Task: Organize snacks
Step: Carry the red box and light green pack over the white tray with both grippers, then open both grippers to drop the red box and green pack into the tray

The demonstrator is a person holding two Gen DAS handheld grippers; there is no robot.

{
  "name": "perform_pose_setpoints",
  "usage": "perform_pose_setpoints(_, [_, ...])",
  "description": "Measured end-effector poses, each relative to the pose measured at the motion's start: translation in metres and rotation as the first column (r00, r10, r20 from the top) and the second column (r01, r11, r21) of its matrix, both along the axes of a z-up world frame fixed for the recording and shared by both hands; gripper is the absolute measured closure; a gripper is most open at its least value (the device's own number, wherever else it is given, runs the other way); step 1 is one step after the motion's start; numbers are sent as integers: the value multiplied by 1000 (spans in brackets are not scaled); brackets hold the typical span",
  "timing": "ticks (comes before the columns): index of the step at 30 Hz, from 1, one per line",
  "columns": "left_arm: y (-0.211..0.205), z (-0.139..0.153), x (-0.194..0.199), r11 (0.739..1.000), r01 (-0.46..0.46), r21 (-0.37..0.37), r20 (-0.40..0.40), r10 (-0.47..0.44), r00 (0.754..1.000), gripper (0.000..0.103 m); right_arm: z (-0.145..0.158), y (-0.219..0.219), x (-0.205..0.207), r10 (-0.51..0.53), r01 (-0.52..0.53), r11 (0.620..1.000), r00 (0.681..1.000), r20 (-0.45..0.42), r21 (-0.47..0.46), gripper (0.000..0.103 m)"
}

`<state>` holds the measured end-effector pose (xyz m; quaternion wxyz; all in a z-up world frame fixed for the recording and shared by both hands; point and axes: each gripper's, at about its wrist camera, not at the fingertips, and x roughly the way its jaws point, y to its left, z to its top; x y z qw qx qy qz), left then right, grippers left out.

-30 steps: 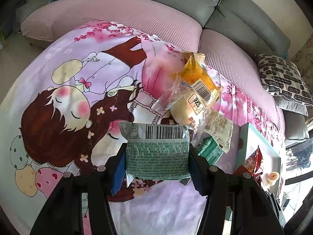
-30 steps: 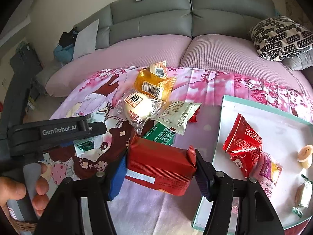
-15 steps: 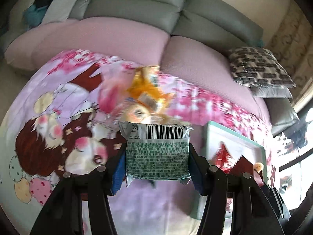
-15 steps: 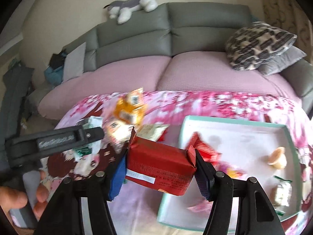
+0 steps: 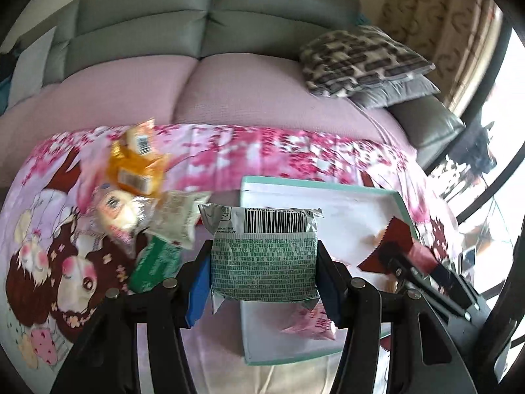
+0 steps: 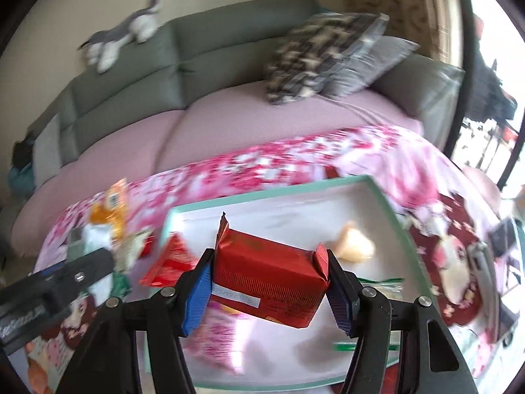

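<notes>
My left gripper (image 5: 262, 282) is shut on a green-and-silver snack packet (image 5: 264, 262) with a barcode, held over the left edge of a white tray with a teal rim (image 5: 315, 185). My right gripper (image 6: 270, 290) is shut on a red foil packet (image 6: 269, 282) above the same tray (image 6: 269, 193). That red packet (image 5: 398, 246) and the right gripper's arm appear at the right of the left wrist view. In the tray lie a red triangular packet (image 6: 170, 261), a pink packet (image 6: 216, 338) and a pale pastry (image 6: 356, 246). Loose snacks remain left of the tray: an orange packet (image 5: 137, 167), a bun in clear wrap (image 5: 115, 213), a green packet (image 5: 154, 262).
A pink cartoon-print cloth (image 5: 49, 229) covers the table. Behind it runs a pink-and-grey sofa (image 5: 229, 92) with a patterned cushion (image 5: 361, 62) and a plush toy (image 6: 121, 42). The left gripper's arm (image 6: 55, 282) crosses the lower left of the right wrist view. A window lies at the right.
Both grippers swung rightward from over the snack pile to above the tray, each still gripping its packet. The tray now fills the middle of both views.
</notes>
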<state>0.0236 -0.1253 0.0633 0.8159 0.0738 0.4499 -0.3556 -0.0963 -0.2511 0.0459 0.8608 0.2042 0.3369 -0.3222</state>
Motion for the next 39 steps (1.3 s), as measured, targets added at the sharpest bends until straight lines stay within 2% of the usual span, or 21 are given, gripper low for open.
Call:
perform_pose_setpoints(4, [-21, -5, -5, 999, 48, 18, -10, -48, 999, 44, -6, -23, -15, -88, 88, 996, 996, -26, 14, 37])
perform_pose_setpoints(6, [-31, -6, -7, 998, 64, 27, -8, -63, 998, 44, -8, -28, -17, -100, 100, 995, 994, -34, 16, 37])
perform_pose_setpoints(13, [-64, -13, -6, 994, 102, 44, -9, -102, 995, 44, -23, -42, -5, -89, 92, 993, 995, -44, 71, 37])
perform_pose_setpoints(22, [-94, -32, 1, 993, 104, 64, -22, -103, 994, 44, -37, -51, 6, -92, 100, 989, 992, -81, 105, 37])
perform_pose_setpoints(27, [-102, -37, 4, 993, 96, 69, -16, -95, 995, 44, -43, -53, 7, -90, 104, 988, 989, -114, 117, 37])
perform_pose_setpoints(39, [-101, -34, 4, 993, 84, 88, -10, -83, 996, 42, -45, -57, 5, -97, 112, 984, 989, -112, 140, 37])
